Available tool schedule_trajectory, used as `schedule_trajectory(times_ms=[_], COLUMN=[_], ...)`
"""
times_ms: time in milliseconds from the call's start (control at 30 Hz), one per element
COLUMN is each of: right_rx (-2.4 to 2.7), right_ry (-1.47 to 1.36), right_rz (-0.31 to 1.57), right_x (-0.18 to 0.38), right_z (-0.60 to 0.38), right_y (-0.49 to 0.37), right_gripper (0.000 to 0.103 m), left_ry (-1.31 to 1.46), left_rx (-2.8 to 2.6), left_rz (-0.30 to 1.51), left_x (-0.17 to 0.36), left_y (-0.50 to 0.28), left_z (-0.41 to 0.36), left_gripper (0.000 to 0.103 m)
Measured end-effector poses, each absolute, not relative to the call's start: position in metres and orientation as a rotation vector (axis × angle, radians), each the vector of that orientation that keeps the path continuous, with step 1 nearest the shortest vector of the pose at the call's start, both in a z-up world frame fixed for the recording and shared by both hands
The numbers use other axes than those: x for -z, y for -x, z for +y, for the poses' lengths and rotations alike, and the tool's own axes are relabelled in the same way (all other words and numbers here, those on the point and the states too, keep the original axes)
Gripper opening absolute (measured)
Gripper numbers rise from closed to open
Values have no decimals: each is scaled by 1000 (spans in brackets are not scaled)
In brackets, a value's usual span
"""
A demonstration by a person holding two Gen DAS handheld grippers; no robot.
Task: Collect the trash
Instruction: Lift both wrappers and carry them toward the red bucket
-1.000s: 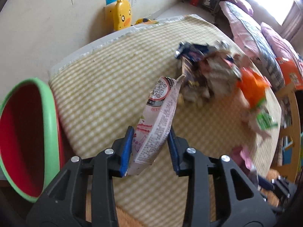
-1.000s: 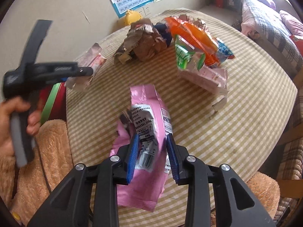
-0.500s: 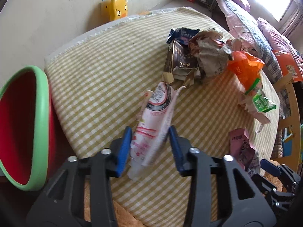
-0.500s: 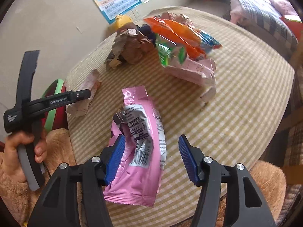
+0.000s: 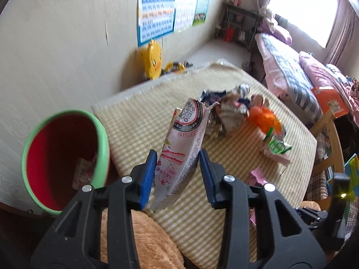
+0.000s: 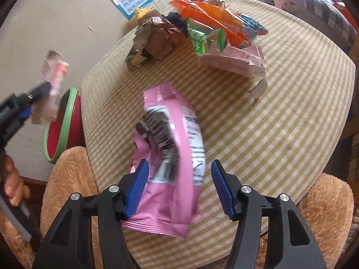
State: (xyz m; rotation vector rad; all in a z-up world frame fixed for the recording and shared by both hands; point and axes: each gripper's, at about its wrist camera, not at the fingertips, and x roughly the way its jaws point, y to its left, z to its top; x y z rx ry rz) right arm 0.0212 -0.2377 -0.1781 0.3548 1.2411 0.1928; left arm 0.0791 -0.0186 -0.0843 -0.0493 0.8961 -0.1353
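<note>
My left gripper [image 5: 177, 174] is closed on a pale pink wrapper [image 5: 184, 143], held in the air beside the red bin with the green rim [image 5: 102, 134]. My right gripper [image 6: 179, 183], jaws just closing, straddles the pink pouch [image 6: 170, 157] on the checked tablecloth [image 6: 280, 123] without pinching it.

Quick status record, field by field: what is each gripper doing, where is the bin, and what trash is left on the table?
left gripper: shut on pale pink wrapper, lifted off the table
right gripper: open, jaws just closing around pink pouch, not gripped
bin: red, green rim, beside table's left edge
left on table: crumpled brown paper, orange bag, flattened carton
</note>
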Motion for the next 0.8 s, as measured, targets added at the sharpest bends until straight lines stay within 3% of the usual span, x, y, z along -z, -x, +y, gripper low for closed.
schedule_trajectory(times_ms=[167,800], right_rx=[-181,-213], right_ry=[-342,-244], right_rz=[1220,908], right_x=[170,56], right_z=[-233,-187], right_y=[-17,-32], right_gripper=[36,34], left_ry=[55,82], left_rx=[135,89], left_rz=[848,775], left_x=[68,55], left_y=[-71,-53], left_z=[-9,30], left_gripper=[38,38])
